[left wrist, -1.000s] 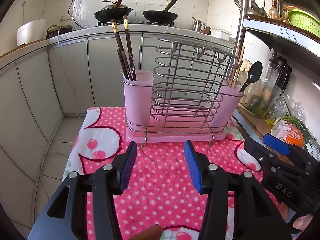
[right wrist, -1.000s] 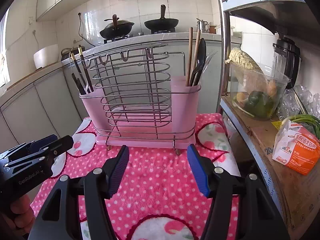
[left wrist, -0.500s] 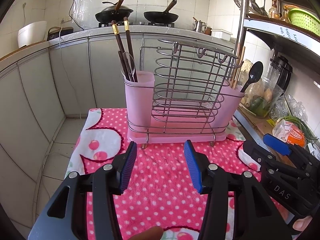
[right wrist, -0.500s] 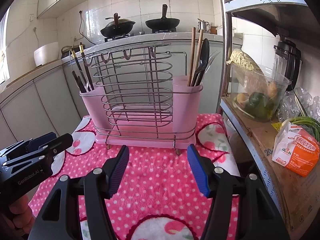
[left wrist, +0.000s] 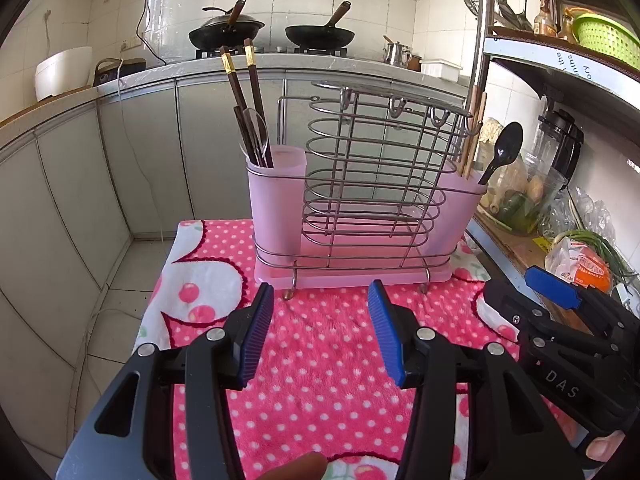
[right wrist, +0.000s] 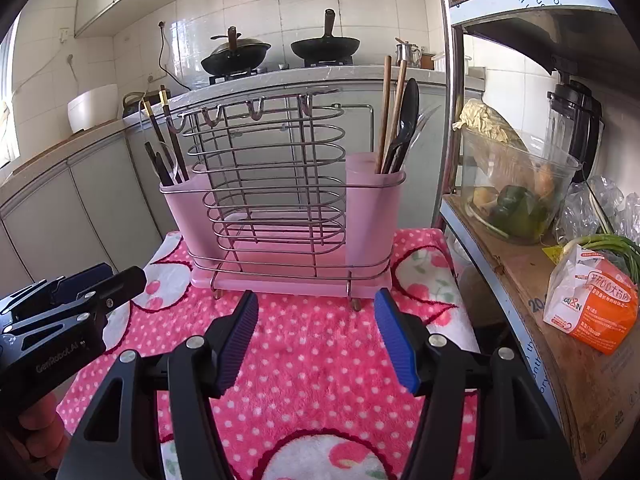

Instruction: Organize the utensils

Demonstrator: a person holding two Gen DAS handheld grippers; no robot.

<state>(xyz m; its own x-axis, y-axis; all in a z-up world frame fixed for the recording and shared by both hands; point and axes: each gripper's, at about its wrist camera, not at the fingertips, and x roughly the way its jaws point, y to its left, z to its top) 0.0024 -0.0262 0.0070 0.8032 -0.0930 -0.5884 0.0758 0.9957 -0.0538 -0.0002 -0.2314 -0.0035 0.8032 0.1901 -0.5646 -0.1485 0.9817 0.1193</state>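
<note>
A pink utensil holder with a wire rack (left wrist: 360, 216) (right wrist: 280, 216) stands at the far end of a pink dotted cloth (left wrist: 320, 360). Its left cup holds dark chopsticks (left wrist: 250, 108) (right wrist: 170, 148) and a clear spoon (left wrist: 256, 136). Its right cup holds wooden chopsticks (left wrist: 472, 132) (right wrist: 392, 112) and a black spoon (left wrist: 502, 148) (right wrist: 404, 124). My left gripper (left wrist: 320, 332) is open and empty, short of the holder. My right gripper (right wrist: 316, 336) is open and empty, also short of the holder. Each gripper shows in the other's view, the right (left wrist: 560, 320) and the left (right wrist: 72, 304).
A wooden shelf (right wrist: 532, 280) stands at the right with a glass bowl of vegetables (right wrist: 516, 188), an orange packet (right wrist: 592, 304) and a blender (right wrist: 576, 120). Behind are grey cabinets and a counter with two woks (left wrist: 276, 32). The cloth's left edge drops to the tiled floor (left wrist: 116, 280).
Both grippers have drawn back a little and risen slightly, so the holder sits a bit farther off. Both stay open and empty.
</note>
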